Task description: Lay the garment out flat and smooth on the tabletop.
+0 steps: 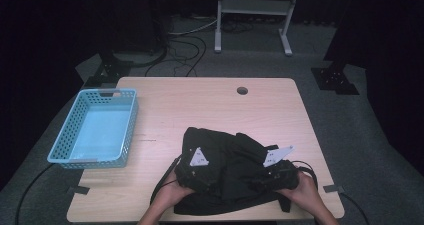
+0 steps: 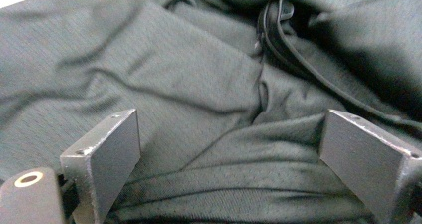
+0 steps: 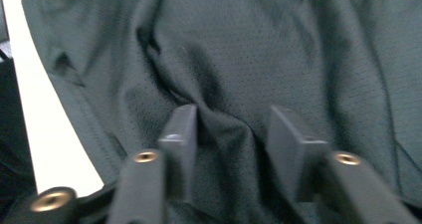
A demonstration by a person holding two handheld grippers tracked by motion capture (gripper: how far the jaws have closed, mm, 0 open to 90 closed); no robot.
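Black garment (image 1: 225, 170) bunched at the worktop's (image 1: 215, 105) six o'clock edge hides both grippers' tips; forearms cut off below.

Looked like a lab or recording studio, not a home. Black curtains closed off the back and sides. Grey carpet floor (image 1: 350, 120) with loose cables (image 1: 185, 50) running across it. Black stand bases (image 1: 334, 79) flanked a plain light wooden table (image 1: 210, 105) with a cable hole (image 1: 242, 90). A white metal frame (image 1: 252, 15) stood behind.
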